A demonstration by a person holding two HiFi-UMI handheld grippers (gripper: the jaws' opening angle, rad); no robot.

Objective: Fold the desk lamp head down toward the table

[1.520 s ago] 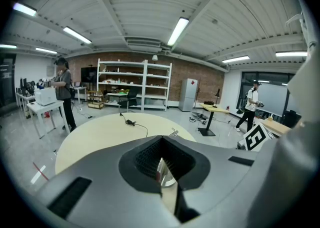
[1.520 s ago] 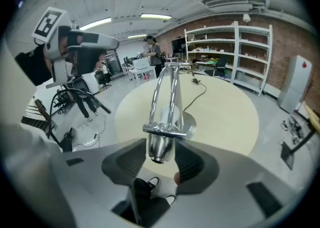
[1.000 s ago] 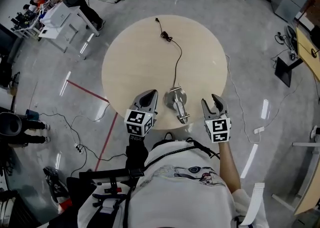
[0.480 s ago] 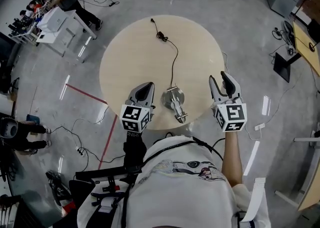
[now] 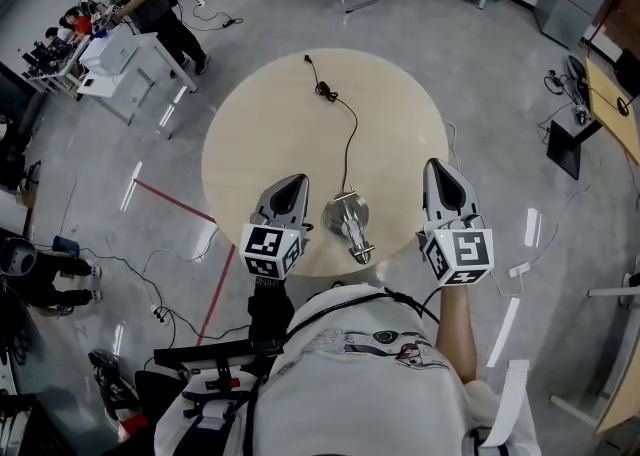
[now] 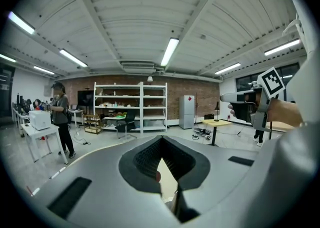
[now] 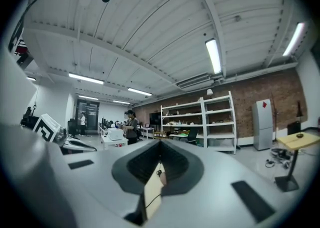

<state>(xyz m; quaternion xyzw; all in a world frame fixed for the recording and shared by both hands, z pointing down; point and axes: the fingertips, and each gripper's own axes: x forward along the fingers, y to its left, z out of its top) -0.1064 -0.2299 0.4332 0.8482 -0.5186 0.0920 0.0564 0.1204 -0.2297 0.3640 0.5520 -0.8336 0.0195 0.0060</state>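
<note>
Table edge: a round, pale wood table [image 5: 270, 114] stands on open grey floor, with bare floor all round its rim.
Desk lamp: the silver desk lamp [image 5: 348, 219] stands at the near rim, and its head reaches toward the person.
Cord: a black cord [image 5: 350, 134] runs from the lamp across the tabletop to a plug near the far rim.
Left gripper: the left gripper [image 5: 290, 184] hangs over the near rim, left of the lamp and clear of it. Its jaws are pressed together on nothing.
Right gripper: the right gripper [image 5: 438, 166] hangs over the right rim, well apart from the lamp. Its jaws are closed tight with nothing between them.
Floor clutter: a red line [image 5: 175, 189] and loose cables lie left of the table.
Hard to make out: from above, the lamp's joints and tilt cannot be told. Each gripper view shows only a sliver of tabletop behind the jaws. The person's body hides the floor at the near edge.
</note>
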